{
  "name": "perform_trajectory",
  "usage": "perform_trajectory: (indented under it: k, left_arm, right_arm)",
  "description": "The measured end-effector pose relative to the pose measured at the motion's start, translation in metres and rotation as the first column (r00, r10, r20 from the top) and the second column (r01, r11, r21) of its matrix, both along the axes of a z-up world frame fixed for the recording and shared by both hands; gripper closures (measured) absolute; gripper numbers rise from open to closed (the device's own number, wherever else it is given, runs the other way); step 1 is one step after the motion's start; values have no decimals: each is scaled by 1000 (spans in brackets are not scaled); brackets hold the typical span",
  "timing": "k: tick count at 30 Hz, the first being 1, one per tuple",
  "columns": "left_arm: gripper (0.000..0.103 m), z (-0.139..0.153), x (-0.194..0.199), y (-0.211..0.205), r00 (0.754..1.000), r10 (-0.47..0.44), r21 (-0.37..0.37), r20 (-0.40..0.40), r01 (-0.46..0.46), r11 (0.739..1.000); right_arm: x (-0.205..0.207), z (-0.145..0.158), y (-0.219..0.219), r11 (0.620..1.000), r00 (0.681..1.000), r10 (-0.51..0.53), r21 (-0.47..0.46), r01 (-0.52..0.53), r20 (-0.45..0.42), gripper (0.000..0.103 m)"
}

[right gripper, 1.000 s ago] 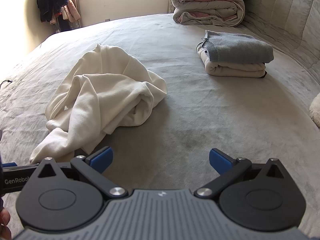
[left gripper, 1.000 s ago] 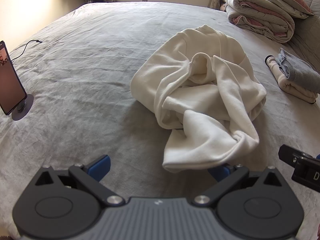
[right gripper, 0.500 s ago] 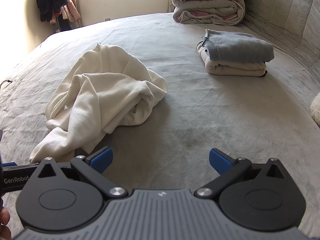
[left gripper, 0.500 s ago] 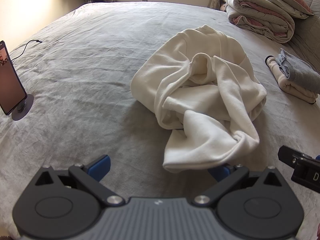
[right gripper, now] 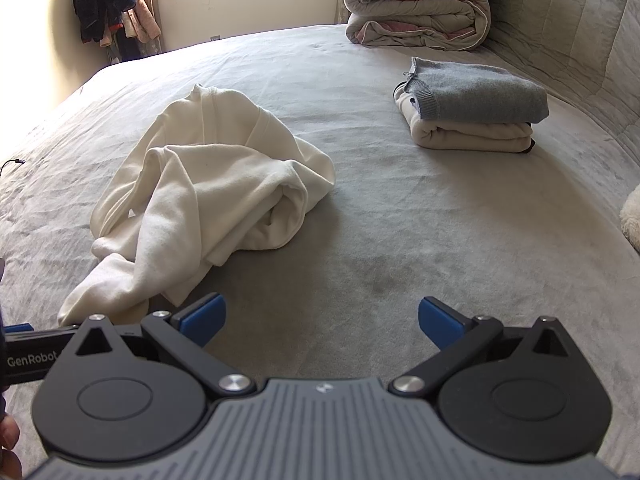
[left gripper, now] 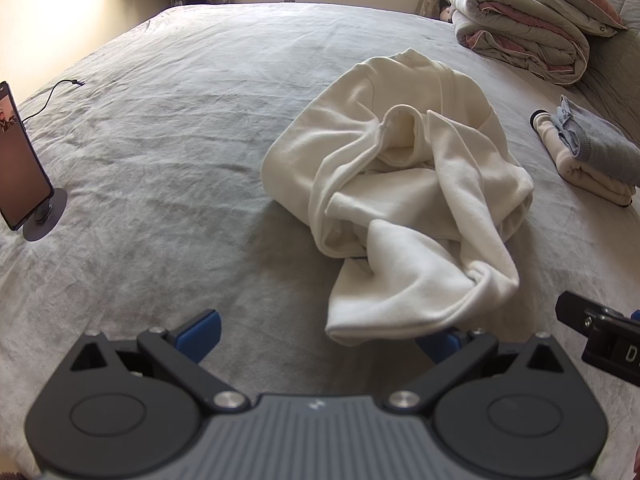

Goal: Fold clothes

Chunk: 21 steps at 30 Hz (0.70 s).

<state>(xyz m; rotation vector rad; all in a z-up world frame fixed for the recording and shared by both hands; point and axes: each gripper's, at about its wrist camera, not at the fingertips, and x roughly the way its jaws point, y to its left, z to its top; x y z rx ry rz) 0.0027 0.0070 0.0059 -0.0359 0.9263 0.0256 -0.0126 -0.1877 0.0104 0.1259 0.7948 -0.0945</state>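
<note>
A crumpled cream sweatshirt (left gripper: 404, 196) lies in a heap on the grey bed (left gripper: 168, 168); it also shows in the right wrist view (right gripper: 208, 196). My left gripper (left gripper: 320, 336) is open and empty, low over the bed, its right finger partly hidden under the garment's near hem. My right gripper (right gripper: 322, 320) is open and empty, just right of the garment's near end, over the bare bed (right gripper: 400, 240).
A stack of folded clothes (right gripper: 476, 108), grey on cream, lies at the right (left gripper: 592, 156). A rolled duvet (right gripper: 416, 12) sits at the back right. A phone on a stand (left gripper: 20, 168) with a cable stands at the left.
</note>
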Motion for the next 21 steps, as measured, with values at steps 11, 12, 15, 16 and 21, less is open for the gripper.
perform_trajectory:
  k: [11,12,15,16,21]
  left_arm:
    - [0,0,0,0,1000,1,0,-1,-1,1000]
    - [0,0,0,0,1000,2,0,-1,-2,1000]
    - [0,0,0,0,1000,3,2,-2,-3,1000]
    - [0,0,0,0,1000,3,2,-2,-3,1000]
    - [0,0,0,-1,1000,4,3,-2,-4,1000]
  right_arm:
    - [0,0,0,1000,1000,1,0,-1,-2,0]
    - [0,-1,0,1000,1000,1,0,-1,-2,0]
    - [0,-1,-1,1000,1000,1,0,-1,-3,0]
    - [0,-1,-1,1000,1000,1,0,-1,-3,0]
    - [0,-1,0,1000,1000,1,0,-1,-3,0]
